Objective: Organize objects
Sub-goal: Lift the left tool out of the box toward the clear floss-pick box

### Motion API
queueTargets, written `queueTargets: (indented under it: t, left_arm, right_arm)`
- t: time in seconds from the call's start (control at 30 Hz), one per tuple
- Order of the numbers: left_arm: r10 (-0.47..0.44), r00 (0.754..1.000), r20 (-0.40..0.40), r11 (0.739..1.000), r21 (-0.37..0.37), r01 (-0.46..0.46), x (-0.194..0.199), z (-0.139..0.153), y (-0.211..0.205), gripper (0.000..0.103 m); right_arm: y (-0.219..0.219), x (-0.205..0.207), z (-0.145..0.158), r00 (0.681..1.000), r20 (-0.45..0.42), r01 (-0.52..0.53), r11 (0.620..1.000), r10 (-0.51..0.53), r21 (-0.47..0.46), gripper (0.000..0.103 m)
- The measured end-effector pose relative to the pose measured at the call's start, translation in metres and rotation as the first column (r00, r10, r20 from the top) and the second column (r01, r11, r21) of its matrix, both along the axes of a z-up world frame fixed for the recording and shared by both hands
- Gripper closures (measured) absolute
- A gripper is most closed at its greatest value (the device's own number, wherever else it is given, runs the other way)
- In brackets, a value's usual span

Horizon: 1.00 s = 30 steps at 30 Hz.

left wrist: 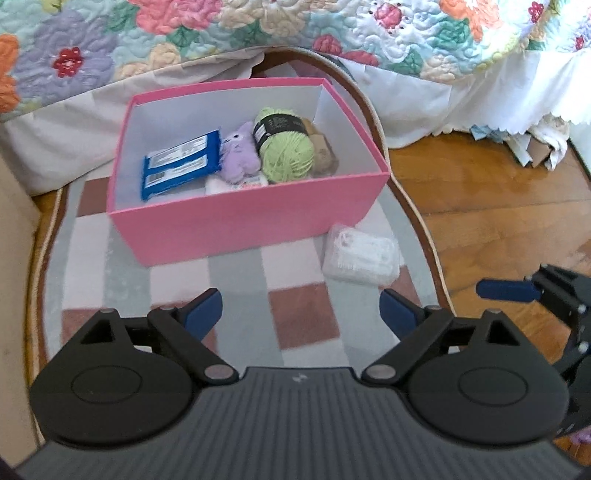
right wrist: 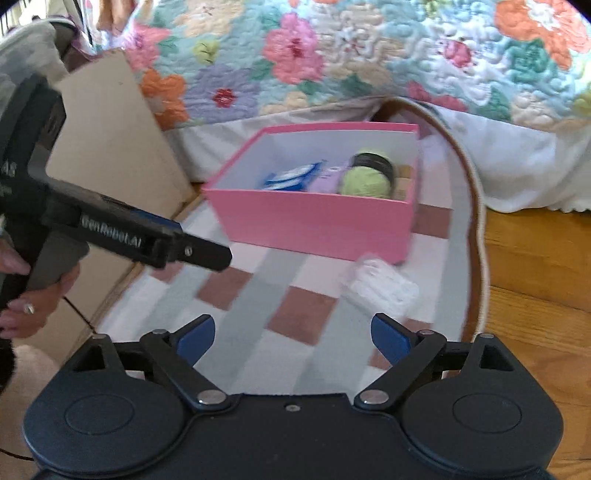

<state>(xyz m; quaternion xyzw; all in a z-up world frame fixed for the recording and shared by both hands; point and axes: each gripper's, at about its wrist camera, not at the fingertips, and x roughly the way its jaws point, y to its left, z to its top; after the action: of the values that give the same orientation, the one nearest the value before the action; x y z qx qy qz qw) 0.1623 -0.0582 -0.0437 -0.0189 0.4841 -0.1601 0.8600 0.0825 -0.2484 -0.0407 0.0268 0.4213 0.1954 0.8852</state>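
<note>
A pink box (left wrist: 251,218) stands on a checked rug (left wrist: 236,280); it also shows in the right wrist view (right wrist: 317,225). Inside lie a blue packet (left wrist: 181,164), a purple plush toy (left wrist: 239,157), a green yarn ball (left wrist: 284,147) and a tan item (left wrist: 323,149). A clear white plastic pack (left wrist: 360,254) lies on the rug by the box's near right corner, also in the right wrist view (right wrist: 382,286). My left gripper (left wrist: 301,312) is open and empty, short of the box. My right gripper (right wrist: 293,338) is open and empty, just short of the pack.
A bed with a flowered quilt (left wrist: 258,33) runs behind the box. A cardboard panel (right wrist: 110,147) stands at the rug's left edge. Wooden floor (left wrist: 498,206) lies to the right, with paper scraps (left wrist: 532,144) under the bed skirt.
</note>
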Motion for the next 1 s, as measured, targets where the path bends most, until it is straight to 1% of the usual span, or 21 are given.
queueTargets:
  t: [0.13,0.3,0.47,0.6,0.7,0.73,0.8,0.83,0.9,1.0]
  left_arm:
    - [0.008,1.000,-0.003,0.997,-0.076,-0.008,0.021,-0.022,-0.009,0.010]
    - [0.001,0.999,-0.034,0.991,-0.130,-0.006,0.045,-0.052,-0.025,0.012]
    - [0.010,0.999,-0.052,0.993,-0.117,-0.016,0.064,-0.083,-0.036,0.013]
    - [0.020,0.998,-0.061,0.985,-0.169,-0.030,0.069,-0.099,-0.039,0.015]
    - [0.043,0.995,-0.088,0.973,-0.224,-0.062,0.075,-0.108,-0.046,0.023]
    - [0.044,0.995,-0.086,0.970,-0.236,-0.063,0.077,-0.110,-0.049,0.026]
    - [0.051,0.995,-0.085,0.967,-0.245,-0.070,0.077,-0.113,-0.052,0.028]
    - [0.052,0.995,-0.087,0.965,-0.250,-0.072,0.077,-0.114,-0.053,0.036]
    - [0.045,0.994,-0.104,0.962,-0.264,-0.071,0.076,-0.118,-0.053,0.047]
    - [0.037,0.992,-0.120,0.957,-0.281,-0.069,0.072,-0.120,-0.051,0.052]
  right_arm:
    - [-0.002,0.010,-0.022,0.999,0.051,0.016,0.997,-0.013,-0.072,0.009]
    - [-0.010,0.026,-0.045,0.995,0.095,0.028,0.996,-0.020,-0.084,0.009]
    - [-0.010,0.045,-0.068,0.996,0.092,0.013,0.995,-0.004,-0.096,0.009]
    - [-0.013,0.056,-0.087,0.998,0.063,0.034,0.994,-0.028,-0.102,0.009]
    - [-0.016,0.061,-0.101,0.998,0.038,0.044,0.994,-0.041,-0.101,0.009]
    - [-0.016,0.062,-0.105,0.998,0.030,0.049,0.993,-0.046,-0.106,0.009]
    - [-0.017,0.065,-0.112,0.998,0.023,0.057,0.992,-0.054,-0.115,0.009]
    - [-0.017,0.066,-0.114,0.998,0.020,0.056,0.992,-0.054,-0.114,0.009]
    - [-0.017,0.067,-0.116,0.998,0.022,0.053,0.992,-0.051,-0.112,0.009]
    - [-0.017,0.070,-0.119,0.999,0.016,0.046,0.994,-0.045,-0.101,0.009]
